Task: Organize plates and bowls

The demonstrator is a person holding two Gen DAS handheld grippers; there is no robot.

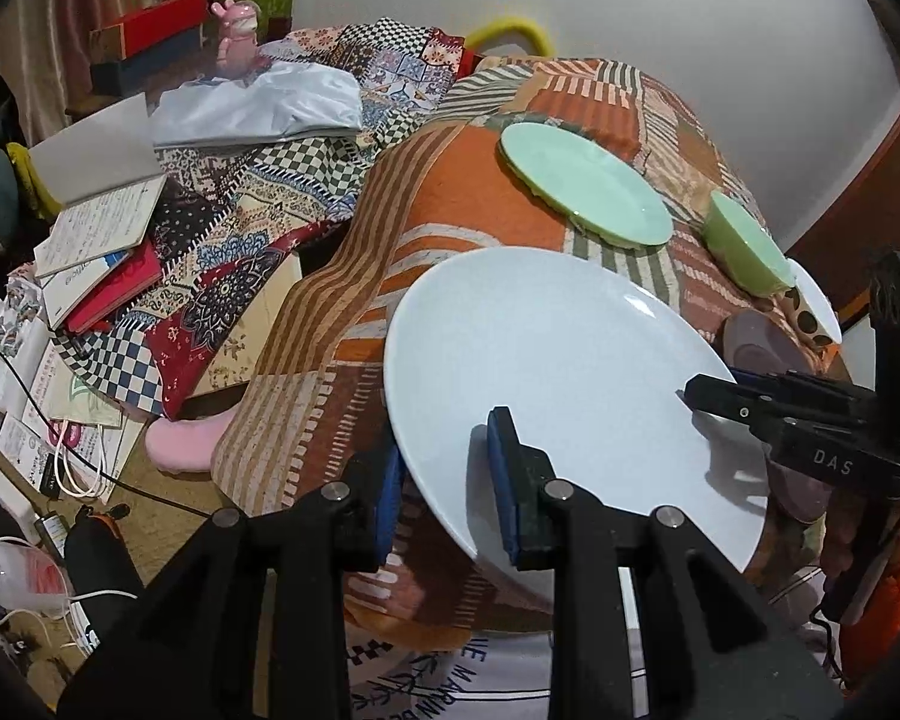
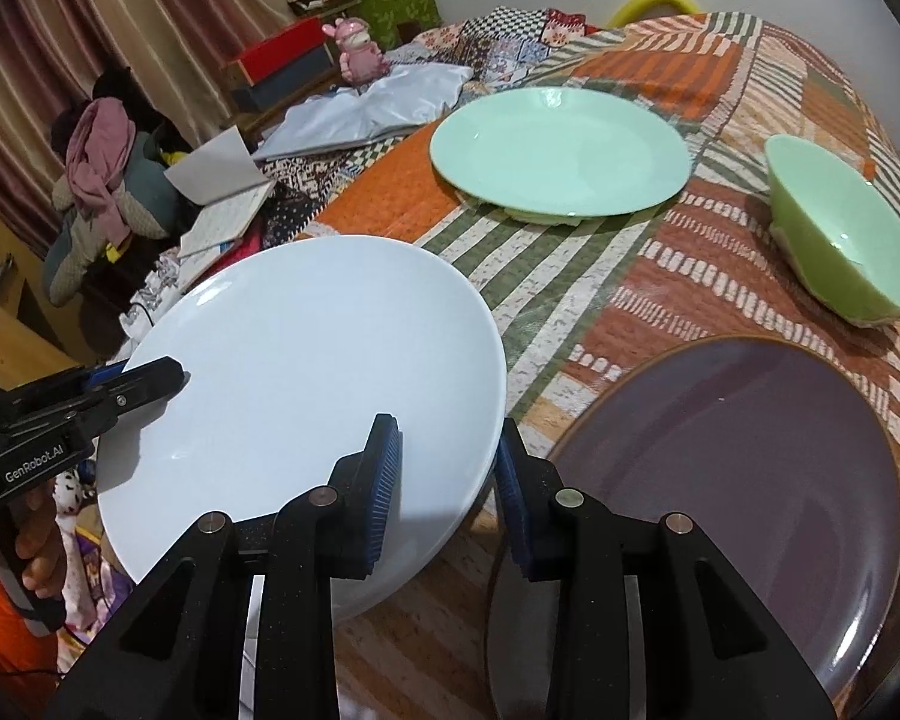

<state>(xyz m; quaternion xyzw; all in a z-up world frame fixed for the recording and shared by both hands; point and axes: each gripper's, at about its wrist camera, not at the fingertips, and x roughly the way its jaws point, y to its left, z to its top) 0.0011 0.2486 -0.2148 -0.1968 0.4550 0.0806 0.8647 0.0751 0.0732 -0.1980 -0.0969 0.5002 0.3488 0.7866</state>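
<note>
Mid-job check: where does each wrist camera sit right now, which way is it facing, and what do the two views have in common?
Left wrist: on the left tool, angled down across the white plate it clamps; the right tool enters at right.
Right wrist: on the right tool, angled down at the same plate's opposite rim; the left tool and a hand show at left.
Shared: white plate, green plate, green bowl, purple plate.

Nearest plate [image 2: 306,360] tilted over the table's [image 2: 600,312] front-left edge, second plate [image 2: 732,480] flat at its right, third plate [image 2: 561,153] behind, bowl [image 2: 840,240] far right, open book [image 2: 225,213] left.
</note>
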